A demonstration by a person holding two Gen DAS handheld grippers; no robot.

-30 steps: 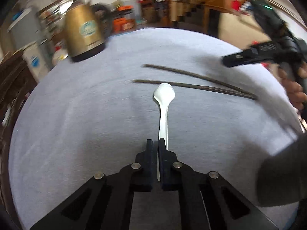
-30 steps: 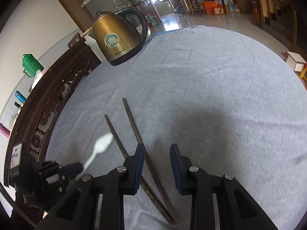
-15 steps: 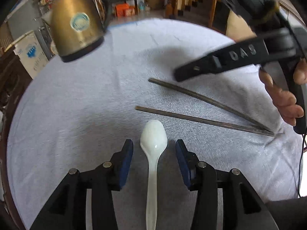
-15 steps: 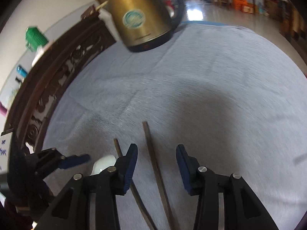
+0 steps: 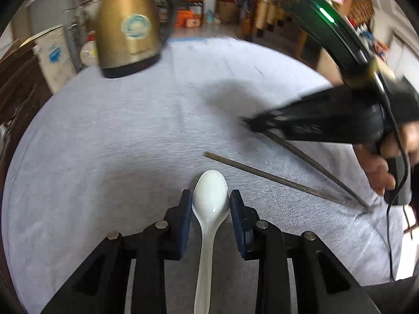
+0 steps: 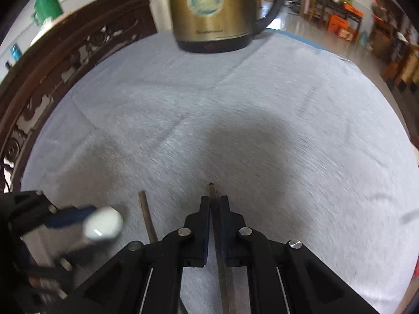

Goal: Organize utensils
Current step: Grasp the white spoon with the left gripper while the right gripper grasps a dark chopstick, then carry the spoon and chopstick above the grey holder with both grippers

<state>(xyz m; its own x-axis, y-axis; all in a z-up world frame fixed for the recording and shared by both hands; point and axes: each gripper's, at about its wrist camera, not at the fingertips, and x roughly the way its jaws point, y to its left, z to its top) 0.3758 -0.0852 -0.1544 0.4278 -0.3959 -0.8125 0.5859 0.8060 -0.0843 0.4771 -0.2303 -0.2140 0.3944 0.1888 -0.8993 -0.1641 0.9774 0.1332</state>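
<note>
A white spoon [image 5: 210, 204] lies on the grey tablecloth [image 5: 104, 144], bowl forward, between the open fingers of my left gripper [image 5: 210, 196], which do not squeeze it. It also shows in the right wrist view [image 6: 103, 223]. Two dark chopsticks lie to its right. My right gripper [image 6: 215, 201] is shut on the far chopstick [image 6: 212, 191] near its tip; in the left wrist view the right gripper [image 5: 255, 125] is at that chopstick's [image 5: 314, 163] far end. The near chopstick [image 5: 275, 179] lies free and shows in the right wrist view [image 6: 146, 214].
A gold electric kettle [image 5: 128, 28] stands at the far side of the table, also in the right wrist view [image 6: 209, 10]. A carved dark wooden rail [image 6: 52, 60] runs along the table's left edge. A hand [image 5: 379, 172] holds the right gripper's handle.
My left gripper let go of the spoon, opened and slid forward along it to the bowl. My right gripper moved forward over the far chopstick and shut on it.
</note>
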